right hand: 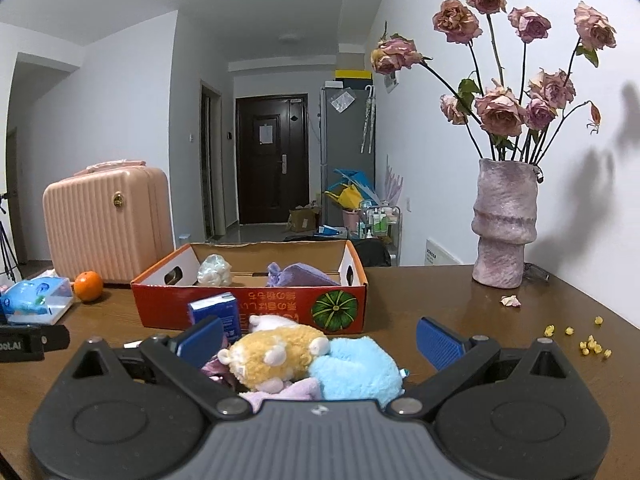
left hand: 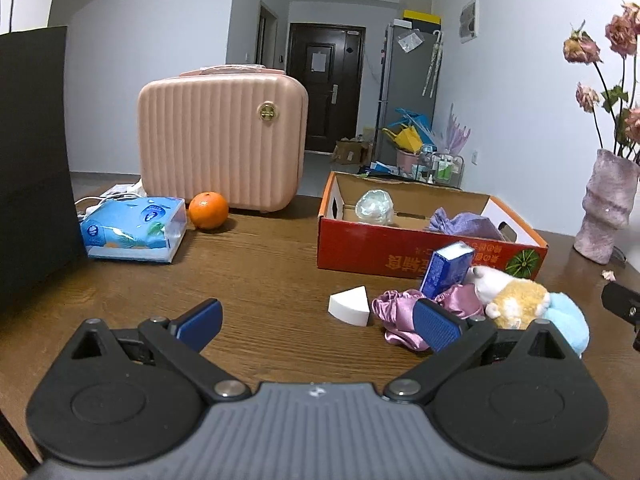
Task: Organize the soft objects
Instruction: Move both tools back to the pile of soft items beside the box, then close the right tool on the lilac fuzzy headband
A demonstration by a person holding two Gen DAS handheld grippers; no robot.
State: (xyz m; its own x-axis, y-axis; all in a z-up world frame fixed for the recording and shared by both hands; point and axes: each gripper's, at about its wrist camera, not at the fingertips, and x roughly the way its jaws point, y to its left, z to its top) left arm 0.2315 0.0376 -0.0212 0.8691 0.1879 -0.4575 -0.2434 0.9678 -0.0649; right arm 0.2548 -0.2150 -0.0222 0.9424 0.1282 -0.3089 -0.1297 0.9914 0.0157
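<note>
Your left hand-held gripper (left hand: 318, 322) is spread wide and holds nothing; it sits low over the tabletop (left hand: 260, 272), with the white wedge sponge (left hand: 351, 306) between its fingers and a little farther out. Its right finger overlaps the pink satin scrunchie (left hand: 400, 320) in view; I can't tell if they touch. Your right hand-held gripper (right hand: 320, 340) is also spread and empty, with the yellow-and-white plush toy (right hand: 276, 350) and the light blue fluffy item (right hand: 356, 368) lying between its fingers, near the camera. These soft things form one pile on the tabletop just in front of the red cardboard box (left hand: 400, 252), together with a blue carton (left hand: 448, 268) standing tilted against the box's near wall. Inside the box you have a purple cloth (left hand: 464, 222) on the right and a crinkled clear plastic wad (left hand: 374, 208) to its left. Far left: a tissue pack (left hand: 134, 228), an orange (left hand: 208, 210) just beside it, and a pink hard case (left hand: 222, 140) behind both. Far right: a vase (right hand: 502, 224) with dried roses (right hand: 504, 76), with petals and yellow crumbs (right hand: 588, 340) scattered on the tabletop near it.
</note>
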